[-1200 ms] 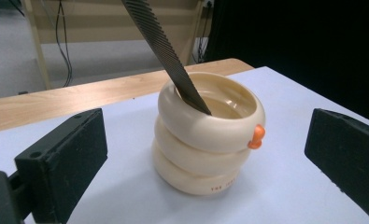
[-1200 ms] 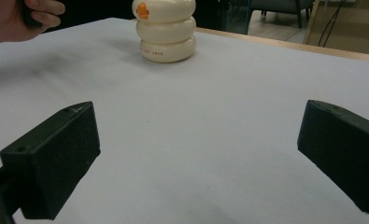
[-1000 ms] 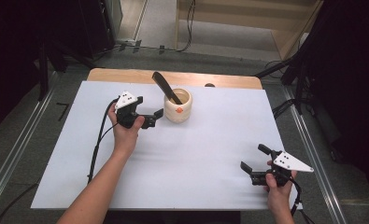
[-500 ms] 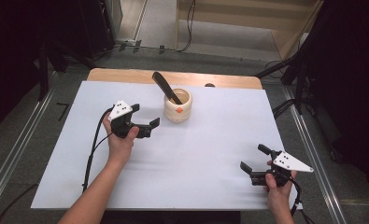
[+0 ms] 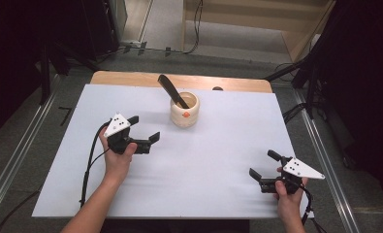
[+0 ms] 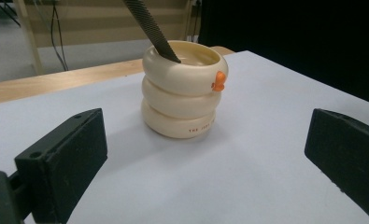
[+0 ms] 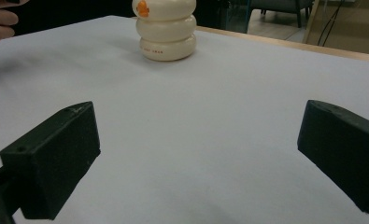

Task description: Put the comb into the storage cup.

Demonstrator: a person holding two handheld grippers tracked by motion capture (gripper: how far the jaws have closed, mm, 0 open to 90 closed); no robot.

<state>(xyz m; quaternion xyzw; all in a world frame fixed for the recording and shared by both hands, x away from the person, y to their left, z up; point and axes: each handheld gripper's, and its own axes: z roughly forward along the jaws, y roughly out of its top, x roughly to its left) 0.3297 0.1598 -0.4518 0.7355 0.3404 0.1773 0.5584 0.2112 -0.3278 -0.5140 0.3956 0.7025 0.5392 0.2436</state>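
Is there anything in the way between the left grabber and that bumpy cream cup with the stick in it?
No. Bare white table lies between the open left gripper and the cream cup. The dark file stands inside the cup.

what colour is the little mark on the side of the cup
Orange, on the cream ribbed ceramic cup; the small orange mark shows best in the left gripper view.

Right tongs (image 7: 198, 163) gaping over white table (image 7: 219, 121), cream ringed cup (image 7: 166, 32) well beyond
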